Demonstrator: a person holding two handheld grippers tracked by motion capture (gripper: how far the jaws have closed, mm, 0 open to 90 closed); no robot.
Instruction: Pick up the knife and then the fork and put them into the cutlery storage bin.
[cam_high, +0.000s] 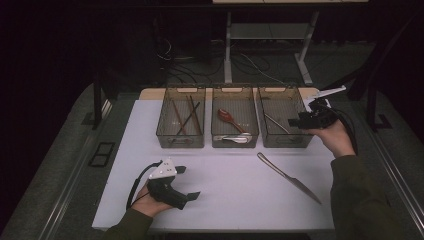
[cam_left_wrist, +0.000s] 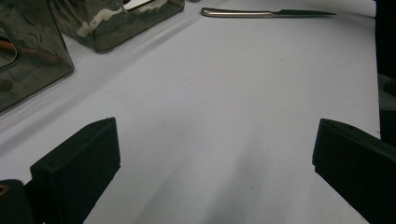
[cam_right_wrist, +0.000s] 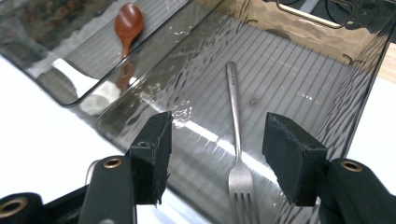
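Three smoky clear bins stand in a row at the back of the white table (cam_high: 220, 180). The left bin (cam_high: 181, 119) holds chopsticks (cam_high: 187, 117). In the middle bin (cam_high: 235, 118) lie a wooden spoon (cam_high: 227, 117) (cam_right_wrist: 128, 23) and a metal spoon (cam_high: 235, 139). A metal fork (cam_high: 276, 123) (cam_right_wrist: 236, 135) lies in the right bin (cam_high: 283, 119) (cam_right_wrist: 299, 88). My right gripper (cam_high: 296, 121) (cam_right_wrist: 217, 154) hovers open over that bin's right rim, above the fork. A metal knife (cam_high: 287, 177) (cam_left_wrist: 266, 13) lies on the table in front. My left gripper (cam_high: 189, 183) (cam_left_wrist: 210, 172) rests open near the front left, nothing between its jaws.
The bins (cam_left_wrist: 32, 51) stand left of the left gripper's line of sight. Table legs and cables (cam_high: 250, 60) sit on the floor beyond the table. A white bracket (cam_high: 327, 92) pokes out behind the right bin.
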